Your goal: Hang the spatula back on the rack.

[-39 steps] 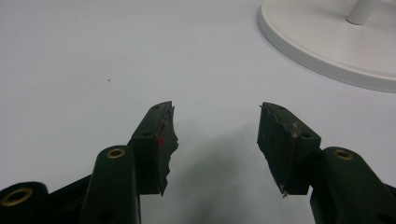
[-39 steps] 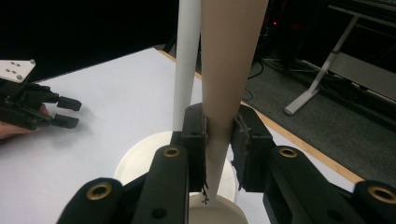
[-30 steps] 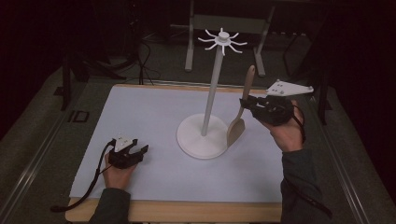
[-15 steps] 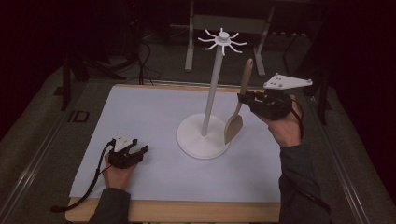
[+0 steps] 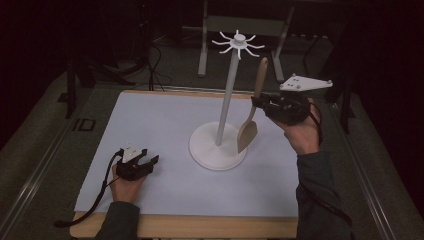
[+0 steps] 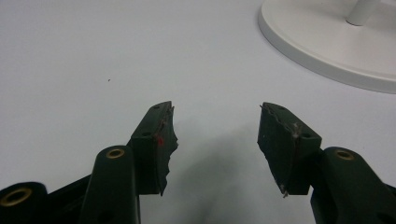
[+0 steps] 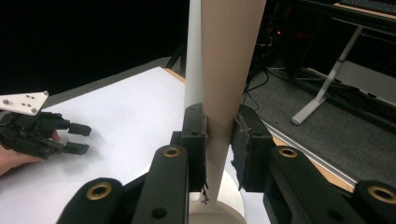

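A white stand with a round base and a ring of hooks on top rises from the middle of the white mat. My right gripper is shut on the handle of a wooden spatula, which hangs blade down just right of the pole, above the base. In the right gripper view the pads clamp the spatula handle, with the stand's pole close behind it. My left gripper rests open on the mat at the front left, its jaws wide apart with nothing between them.
The white mat covers a wooden table whose front edge shows. Desk legs and cables stand on the dark floor behind. The stand's base lies ahead and to the right of the left gripper.
My right gripper has lifted the spatula slightly and eased it left toward the pole. The left gripper has stayed put.
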Available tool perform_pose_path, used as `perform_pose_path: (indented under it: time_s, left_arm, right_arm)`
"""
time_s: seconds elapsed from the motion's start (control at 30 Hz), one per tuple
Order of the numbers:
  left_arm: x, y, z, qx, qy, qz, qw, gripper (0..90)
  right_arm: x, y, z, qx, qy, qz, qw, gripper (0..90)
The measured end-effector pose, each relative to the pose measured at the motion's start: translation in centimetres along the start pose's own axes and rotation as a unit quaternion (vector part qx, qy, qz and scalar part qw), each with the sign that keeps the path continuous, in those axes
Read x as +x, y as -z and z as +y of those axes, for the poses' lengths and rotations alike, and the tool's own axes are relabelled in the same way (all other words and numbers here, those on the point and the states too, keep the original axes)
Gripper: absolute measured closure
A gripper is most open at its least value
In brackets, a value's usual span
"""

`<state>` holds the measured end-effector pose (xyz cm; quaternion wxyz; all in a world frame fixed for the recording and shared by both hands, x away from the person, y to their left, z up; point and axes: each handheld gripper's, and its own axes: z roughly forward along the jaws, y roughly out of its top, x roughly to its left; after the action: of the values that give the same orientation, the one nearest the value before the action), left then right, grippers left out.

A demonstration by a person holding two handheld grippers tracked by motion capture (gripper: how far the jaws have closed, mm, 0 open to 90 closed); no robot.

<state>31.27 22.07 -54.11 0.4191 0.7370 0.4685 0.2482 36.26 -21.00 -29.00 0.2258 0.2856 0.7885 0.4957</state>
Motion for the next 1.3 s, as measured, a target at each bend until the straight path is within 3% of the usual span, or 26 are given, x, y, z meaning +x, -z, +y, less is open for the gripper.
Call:
perform_pose_path:
  time_s: [0.33, 1.3]
  left_arm:
    - [0.0, 0.0, 0.0, 0.0, -0.001, 0.0, 1.0, 45.7]
    - [0.1, 0.0, 0.0, 0.0, 0.001, -0.001, 1.0, 45.6]
  right_arm:
    - [0.3, -0.3, 0.9, -0.007, -0.003, 0.002, 1.0, 76.1]
    - [0.4, -1.8, 1.4, 0.005, -0.014, 0.007, 0.9999, 76.1]
